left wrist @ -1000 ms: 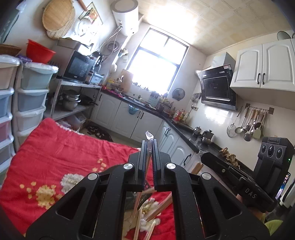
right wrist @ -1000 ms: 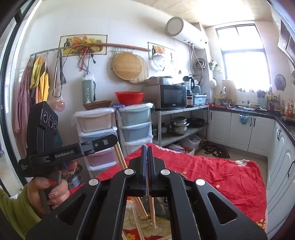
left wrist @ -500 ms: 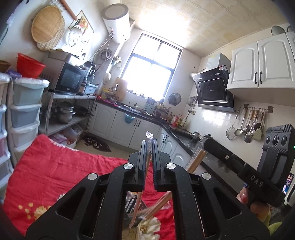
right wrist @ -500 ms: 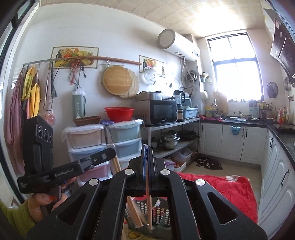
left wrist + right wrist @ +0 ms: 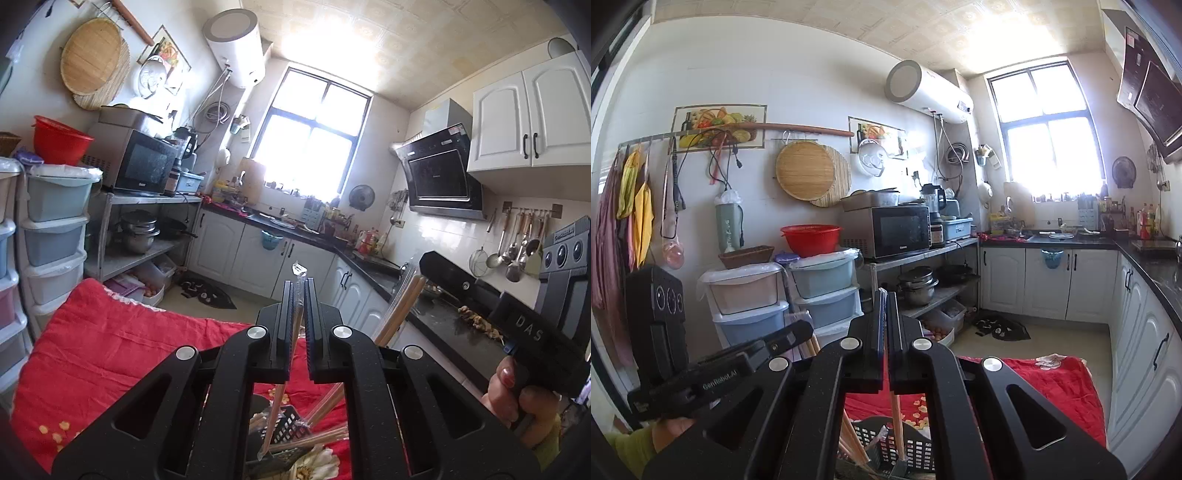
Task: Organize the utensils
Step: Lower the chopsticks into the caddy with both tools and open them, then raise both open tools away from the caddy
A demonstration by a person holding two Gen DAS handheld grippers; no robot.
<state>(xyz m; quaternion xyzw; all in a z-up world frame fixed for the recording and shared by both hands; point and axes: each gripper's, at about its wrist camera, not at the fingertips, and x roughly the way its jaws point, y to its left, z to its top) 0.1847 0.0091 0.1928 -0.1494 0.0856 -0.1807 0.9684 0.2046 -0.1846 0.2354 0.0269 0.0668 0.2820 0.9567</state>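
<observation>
Both grippers up in the air over a table w/ a red floral cloth [image 5: 122,343], kitchen behind. Left gripper [image 5: 299,291] is pinched tight on a pair of wrapped chopsticks [image 5: 291,354] — clear plastic sleeve, its crimped top poking out above the fingertips, the sticks running down at a slant toward a black mesh basket [image 5: 286,428] on the cloth. Lower end hangs just above or at the basket; can't tell if it touches.

Right gripper [image 5: 884,306], seen from its own cam, is clamped on a second pair of chopsticks [image 5: 897,417], which drops nearly straight down into the same basket [image 5: 919,450]. More chopsticks lean in the basket's left part, some in sleeves.

In the left cam the right gripper shows at the right edge, held by a hand [image 5: 517,391] w/ painted nails, light wooden sticks jutting up from its fingers. In the right cam the left gripper sits at left, approx level.
</observation>
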